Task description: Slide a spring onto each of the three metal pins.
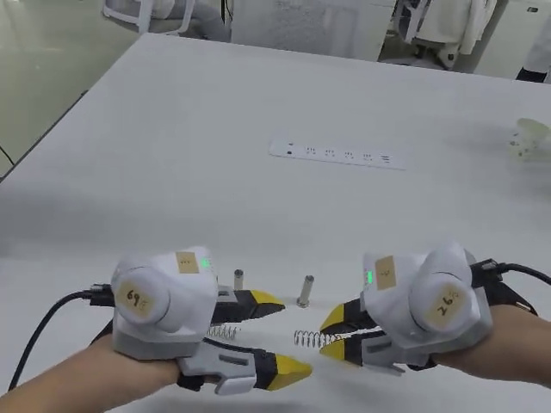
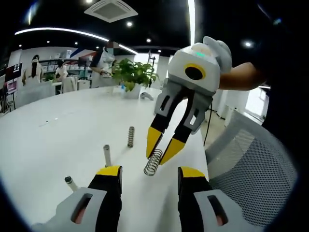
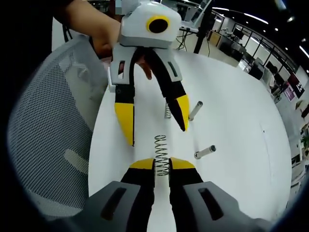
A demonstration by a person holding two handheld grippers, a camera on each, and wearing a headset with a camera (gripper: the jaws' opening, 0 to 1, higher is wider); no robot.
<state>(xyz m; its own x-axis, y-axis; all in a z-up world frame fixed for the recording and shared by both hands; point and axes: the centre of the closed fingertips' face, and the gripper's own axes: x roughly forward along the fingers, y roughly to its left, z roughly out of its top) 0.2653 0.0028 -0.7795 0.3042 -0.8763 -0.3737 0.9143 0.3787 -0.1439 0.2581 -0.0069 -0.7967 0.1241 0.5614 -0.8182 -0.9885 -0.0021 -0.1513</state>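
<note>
My right gripper [image 3: 161, 164] is shut on a steel spring [image 3: 161, 150] that juts forward from its jaws; that spring [image 1: 310, 338] lies just above the white table [image 1: 258, 198]. Two bare metal pins [image 1: 238, 278] [image 1: 306, 291] stand upright beyond the grippers. Facing the right gripper [image 1: 331, 333] tip to tip, my left gripper [image 1: 280, 337] is open with nothing gripped. A second spring [image 1: 222, 329] shows between its jaws; in the left gripper view this spring [image 2: 130, 137] stands upright, and I cannot tell if a pin is inside.
A white power strip [image 1: 336, 155] lies mid-table. A small white object [image 1: 529, 138] sits at the far right. The table's left edge runs diagonally to the floor. A mesh chair [image 2: 251, 159] is close behind the near edge.
</note>
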